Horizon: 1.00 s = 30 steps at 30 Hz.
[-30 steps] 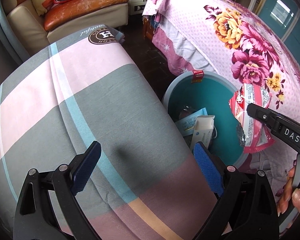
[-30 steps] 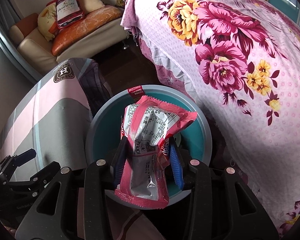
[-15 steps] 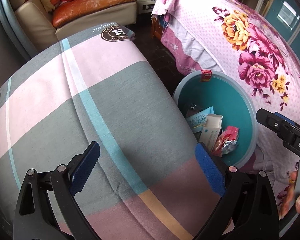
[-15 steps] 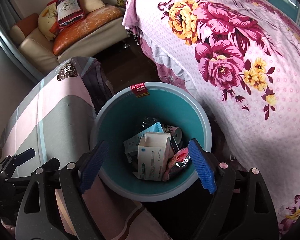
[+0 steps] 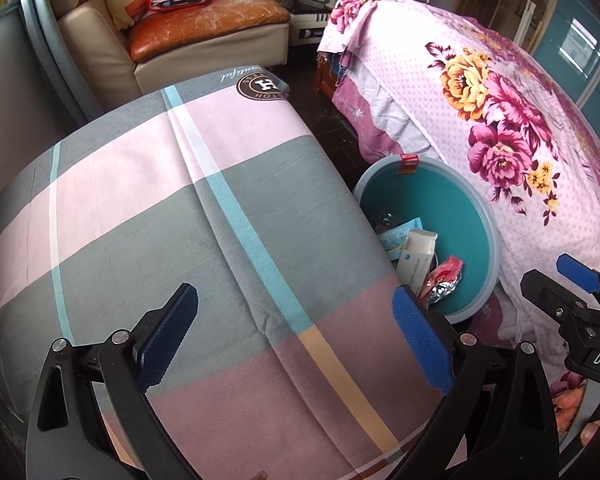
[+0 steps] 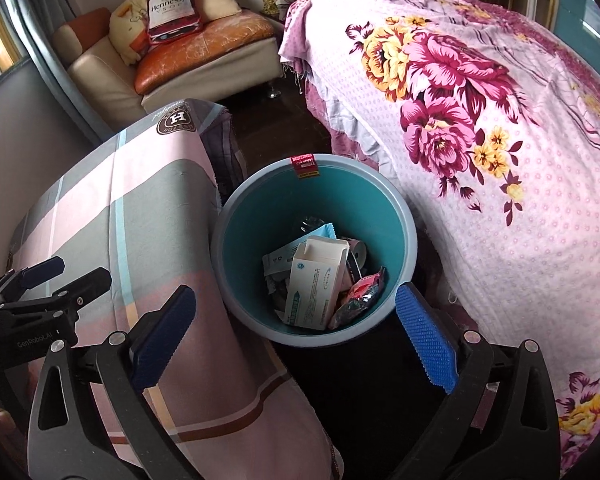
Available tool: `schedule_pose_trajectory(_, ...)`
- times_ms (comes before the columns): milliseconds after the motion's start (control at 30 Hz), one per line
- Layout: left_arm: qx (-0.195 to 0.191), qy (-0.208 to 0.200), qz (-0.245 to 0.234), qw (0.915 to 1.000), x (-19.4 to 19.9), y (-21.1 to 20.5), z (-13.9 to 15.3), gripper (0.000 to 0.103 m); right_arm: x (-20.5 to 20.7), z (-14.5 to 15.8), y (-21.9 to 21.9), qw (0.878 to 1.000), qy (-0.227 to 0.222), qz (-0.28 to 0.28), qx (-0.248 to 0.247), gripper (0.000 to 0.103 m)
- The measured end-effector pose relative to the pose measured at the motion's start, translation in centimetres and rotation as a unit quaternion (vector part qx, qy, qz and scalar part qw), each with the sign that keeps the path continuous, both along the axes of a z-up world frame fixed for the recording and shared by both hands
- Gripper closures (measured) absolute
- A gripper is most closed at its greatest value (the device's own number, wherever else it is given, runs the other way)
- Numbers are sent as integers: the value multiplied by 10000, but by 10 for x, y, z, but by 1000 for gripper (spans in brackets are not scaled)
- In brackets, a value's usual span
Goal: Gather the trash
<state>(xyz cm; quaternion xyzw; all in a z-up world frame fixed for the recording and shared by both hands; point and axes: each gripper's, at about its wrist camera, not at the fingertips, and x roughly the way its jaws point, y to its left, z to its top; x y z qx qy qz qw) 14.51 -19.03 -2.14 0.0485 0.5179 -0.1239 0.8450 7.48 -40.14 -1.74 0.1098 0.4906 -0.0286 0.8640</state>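
In the left wrist view, the edge of the checked cloth (image 5: 188, 216) is hiding the near-left part of the teal bin (image 5: 488, 220), so only some of the trash is showing: the white carton (image 5: 416, 258) and the red wrapper (image 5: 444, 280) are partly covered. The right gripper (image 5: 576, 292) is being cut off by the picture's right edge, with just 1 blue pad showing. In the right wrist view, dark items under the white carton (image 6: 314, 280) are too shadowed to tell, the label (image 6: 305, 165) on the bin's rim is too small to read, and the left gripper (image 6: 56, 278) is running off the left edge.
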Motion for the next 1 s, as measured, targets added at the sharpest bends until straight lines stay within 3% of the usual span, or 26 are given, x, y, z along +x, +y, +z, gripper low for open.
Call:
schedule_pose_trajectory(167,-47,-43,54,10000,-15,11,10,4,-20,15,13,9995,-128,119,-256,7)
schedule_pose_trajectory(600,-90,-17,221,9997,-54,41,11,4,-58,27,37,9987,-161,284,-385,7)
schedule_pose_trajectory(1000,-12,-178,295,9994,-68,54,13,4,-66,32,51,9977,-252,404,-480,7)
